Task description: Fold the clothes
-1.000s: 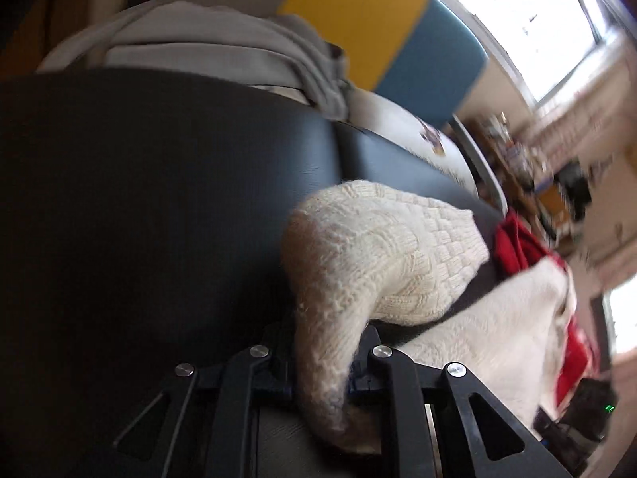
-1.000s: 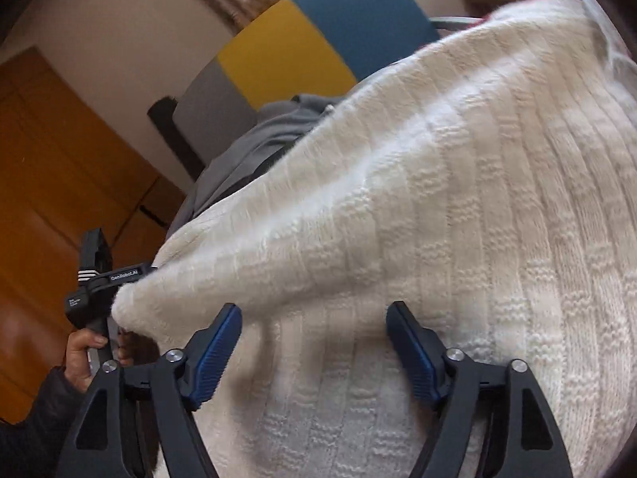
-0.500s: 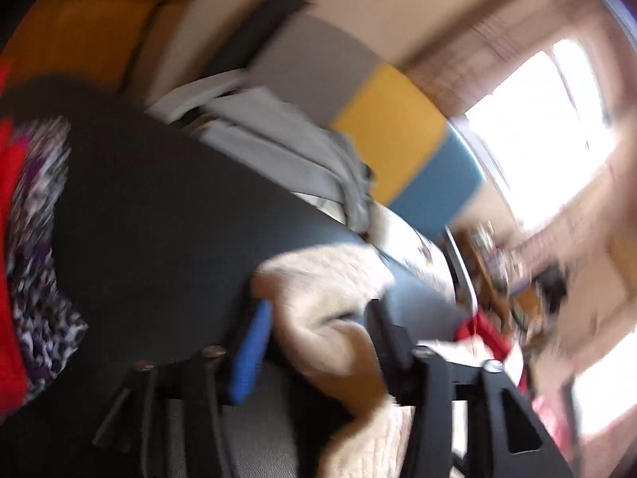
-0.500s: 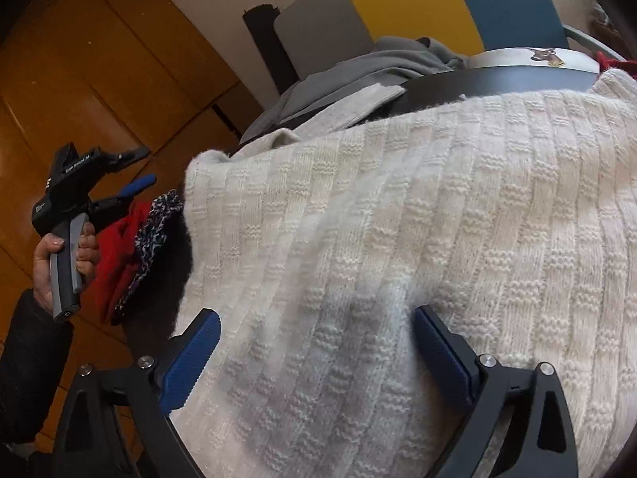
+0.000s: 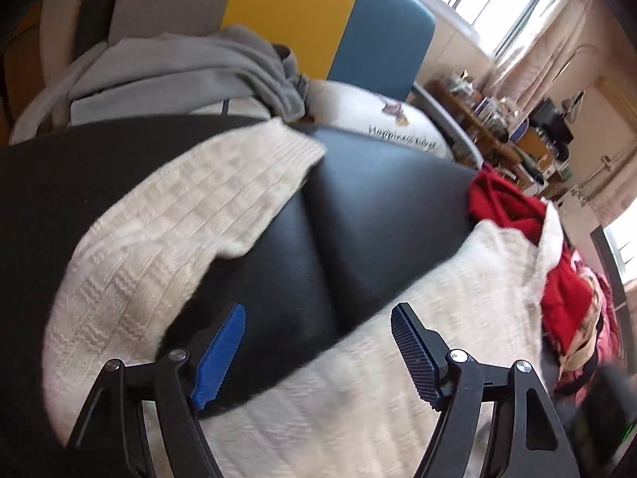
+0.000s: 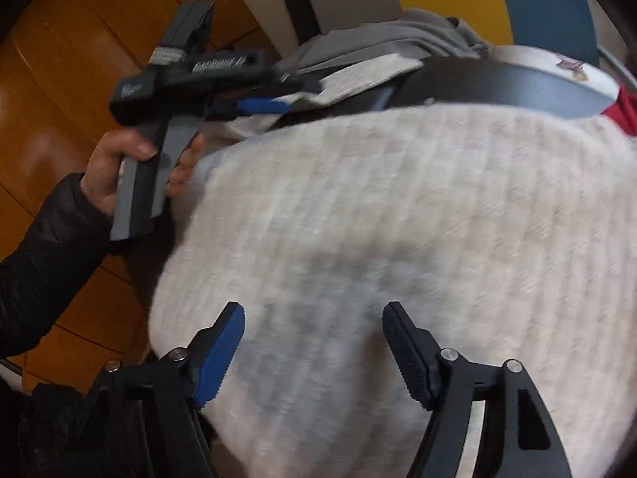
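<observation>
Here, taken view by view.

Left wrist, garment: cream knit sweater (image 5: 159, 239) lies on the black padded surface (image 5: 378, 219); one sleeve runs up and right toward the grey clothing (image 5: 179, 67).
Left wrist, left gripper (image 5: 318, 342): jaws opening, nothing between the pads, only bare black padding beneath.
Left wrist, handling: judged soft, limp and light; likely to sag and stretch. The ribbed cuff or a seam looks the surest hold.
Right wrist, garment: the sweater body (image 6: 398, 239) fills the view; long axis cannot be told.
Right wrist, right gripper (image 6: 314, 342): jaws closing over the knit, pads not yet pressing it.
Right wrist, left hand (image 6: 119, 167): grips the other tool's handle beside the sweater's edge.
</observation>
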Demonstrator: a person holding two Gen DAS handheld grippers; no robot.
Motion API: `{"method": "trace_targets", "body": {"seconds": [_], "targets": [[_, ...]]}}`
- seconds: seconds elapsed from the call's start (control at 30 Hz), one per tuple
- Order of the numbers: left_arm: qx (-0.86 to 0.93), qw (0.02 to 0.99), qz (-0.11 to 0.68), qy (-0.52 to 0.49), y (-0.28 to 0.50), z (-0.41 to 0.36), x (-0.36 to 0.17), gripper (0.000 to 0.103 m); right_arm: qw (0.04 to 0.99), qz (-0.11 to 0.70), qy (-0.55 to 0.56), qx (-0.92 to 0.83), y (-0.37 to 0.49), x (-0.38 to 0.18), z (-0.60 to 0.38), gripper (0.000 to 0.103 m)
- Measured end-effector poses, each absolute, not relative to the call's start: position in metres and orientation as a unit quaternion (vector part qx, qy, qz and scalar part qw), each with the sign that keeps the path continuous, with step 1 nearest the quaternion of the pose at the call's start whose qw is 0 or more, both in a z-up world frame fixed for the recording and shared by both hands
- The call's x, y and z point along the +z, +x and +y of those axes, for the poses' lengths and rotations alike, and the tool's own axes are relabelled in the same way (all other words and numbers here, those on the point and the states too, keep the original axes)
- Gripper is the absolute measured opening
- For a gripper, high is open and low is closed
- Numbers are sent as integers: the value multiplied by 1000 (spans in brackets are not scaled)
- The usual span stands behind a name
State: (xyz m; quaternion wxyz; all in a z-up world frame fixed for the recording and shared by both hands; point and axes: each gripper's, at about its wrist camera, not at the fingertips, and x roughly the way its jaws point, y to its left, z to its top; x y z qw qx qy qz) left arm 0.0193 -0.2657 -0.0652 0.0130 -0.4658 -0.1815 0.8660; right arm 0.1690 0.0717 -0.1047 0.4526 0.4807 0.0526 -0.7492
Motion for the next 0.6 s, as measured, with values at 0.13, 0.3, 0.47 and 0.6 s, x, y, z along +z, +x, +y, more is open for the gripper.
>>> {"method": "trace_targets", "body": {"seconds": [0.13,0.3,0.47,0.6], "targets": [[858,41,-113,-500,35,-266,-81,78,396,64,453,-796,86,-78,102,74],[842,68,-50,-532,39,-259,-99,82,354,163,494,-777,-4,-92,79,77],[843,74,-68,-529,39,-258,-96,60,351,243,532,-732,-40,-126,51,92],[851,67,-99,-512,37,-258,-88,15,342,239,561,-715,-48,-134,44,90]]}}
